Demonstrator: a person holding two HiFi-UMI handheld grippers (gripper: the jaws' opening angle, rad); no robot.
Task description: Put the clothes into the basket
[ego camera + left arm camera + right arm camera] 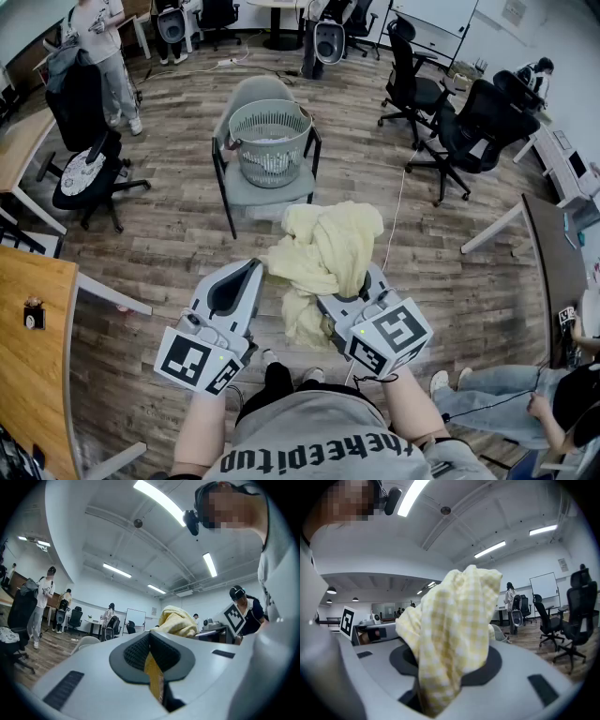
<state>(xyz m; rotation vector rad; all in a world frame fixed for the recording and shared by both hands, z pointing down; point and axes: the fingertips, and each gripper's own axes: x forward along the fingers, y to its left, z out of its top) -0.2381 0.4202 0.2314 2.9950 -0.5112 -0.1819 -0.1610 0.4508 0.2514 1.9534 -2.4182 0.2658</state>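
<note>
Office room, brown wood floor (169,234). Between left gripper (253,268) and right gripper (367,281) hangs pale yellow checked cloth (323,246), both clamped on it, short of round grey plastic basket (272,161) on grey chair (272,194). Looks light, floppy; grab thick folds.

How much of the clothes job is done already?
Partly done: the basket on the chair already has some clothes in it. Right now the left gripper and right gripper both clamp one yellow checked cloth, short of the basket. Still to do: carry it over and drop it in.
</note>
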